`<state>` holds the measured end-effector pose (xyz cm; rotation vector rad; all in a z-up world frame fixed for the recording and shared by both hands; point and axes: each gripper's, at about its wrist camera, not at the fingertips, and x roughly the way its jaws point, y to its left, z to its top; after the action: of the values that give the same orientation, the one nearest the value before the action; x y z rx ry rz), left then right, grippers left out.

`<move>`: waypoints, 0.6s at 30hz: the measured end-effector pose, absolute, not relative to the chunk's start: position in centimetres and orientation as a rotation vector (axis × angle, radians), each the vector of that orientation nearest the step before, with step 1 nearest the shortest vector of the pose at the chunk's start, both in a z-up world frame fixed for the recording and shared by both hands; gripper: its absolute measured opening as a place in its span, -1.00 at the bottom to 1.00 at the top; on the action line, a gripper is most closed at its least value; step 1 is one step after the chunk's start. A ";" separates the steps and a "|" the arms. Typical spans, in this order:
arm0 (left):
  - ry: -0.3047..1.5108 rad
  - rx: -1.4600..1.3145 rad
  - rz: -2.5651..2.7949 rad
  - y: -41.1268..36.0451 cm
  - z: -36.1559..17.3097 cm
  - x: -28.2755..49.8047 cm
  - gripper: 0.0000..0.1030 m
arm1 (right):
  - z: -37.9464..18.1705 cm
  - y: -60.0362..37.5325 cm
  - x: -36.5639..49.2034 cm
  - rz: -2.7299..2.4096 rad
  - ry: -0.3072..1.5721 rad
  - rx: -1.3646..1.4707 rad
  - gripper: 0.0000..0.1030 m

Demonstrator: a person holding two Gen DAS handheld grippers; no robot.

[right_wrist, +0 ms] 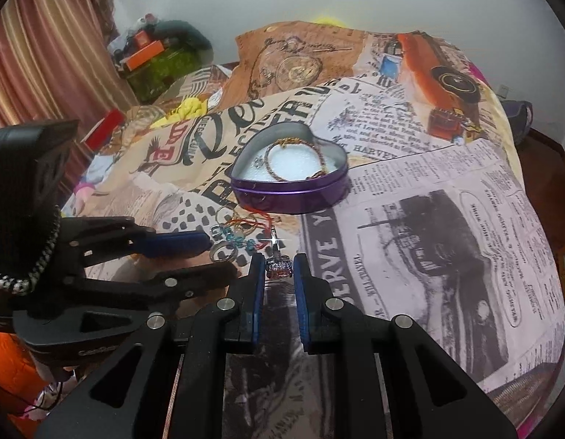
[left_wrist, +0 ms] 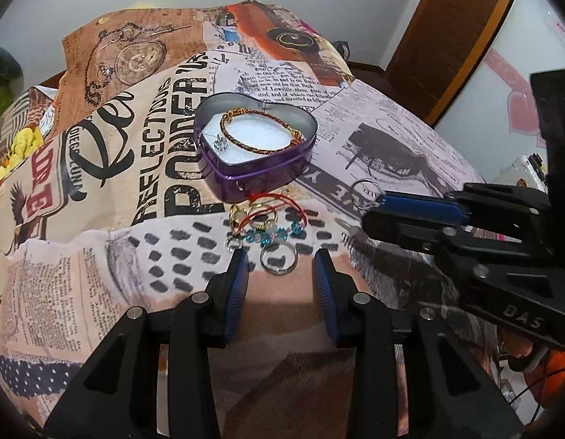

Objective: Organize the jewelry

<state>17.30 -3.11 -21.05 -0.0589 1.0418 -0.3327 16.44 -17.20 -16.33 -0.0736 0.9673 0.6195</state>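
Note:
A purple heart-shaped tin (left_wrist: 260,168) (right_wrist: 293,197) stands open on the printed bedspread, holding a gold-and-red braided bracelet (left_wrist: 260,135) (right_wrist: 293,157) and a small silver piece (left_wrist: 221,142). In front of it lies a pile of jewelry (left_wrist: 266,225) (right_wrist: 238,232): red cord, gold rings, blue beads and a silver ring (left_wrist: 279,261) (right_wrist: 224,252). My left gripper (left_wrist: 280,259) is open, its fingertips on either side of the silver ring. My right gripper (right_wrist: 279,261) is shut on a sparkly ring (right_wrist: 279,265); in the left wrist view (left_wrist: 374,205) the silver band (left_wrist: 365,192) sticks out of its tips.
The bedspread (right_wrist: 429,219) covers the whole bed. Clutter with a green bag and orange box (right_wrist: 154,62) sits by the curtain at far left. A wooden door frame (left_wrist: 447,36) and a white wall stand beyond the bed.

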 end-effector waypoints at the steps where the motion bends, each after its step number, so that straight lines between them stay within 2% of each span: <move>1: 1.042 -0.065 -0.331 -3.1 -21.1 17.5 -0.31 | -16.3 -17.3 16.5 0.618 0.965 -0.072 -0.73; 4: 1.038 -0.072 -0.324 -3.1 -21.2 17.6 -0.39 | -16.0 -17.6 16.5 0.613 0.957 -0.067 -0.73; 5: 1.036 -0.067 -0.321 -3.1 -21.2 17.6 -0.56 | -15.9 -17.7 16.5 0.612 0.952 -0.064 -0.73; 6: 1.037 -0.064 -0.321 -3.1 -21.1 17.6 -0.60 | -15.8 -17.7 16.4 0.611 0.949 -0.063 -0.73; 18: 0.976 -0.075 -0.305 -2.0 -18.8 16.6 -0.60 | -14.1 -17.6 16.2 0.606 0.897 -0.051 -0.73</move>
<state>16.63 -2.01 -18.84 -0.0752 0.9763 -0.3052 16.20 -17.62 -14.09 -0.0507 0.8971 0.6058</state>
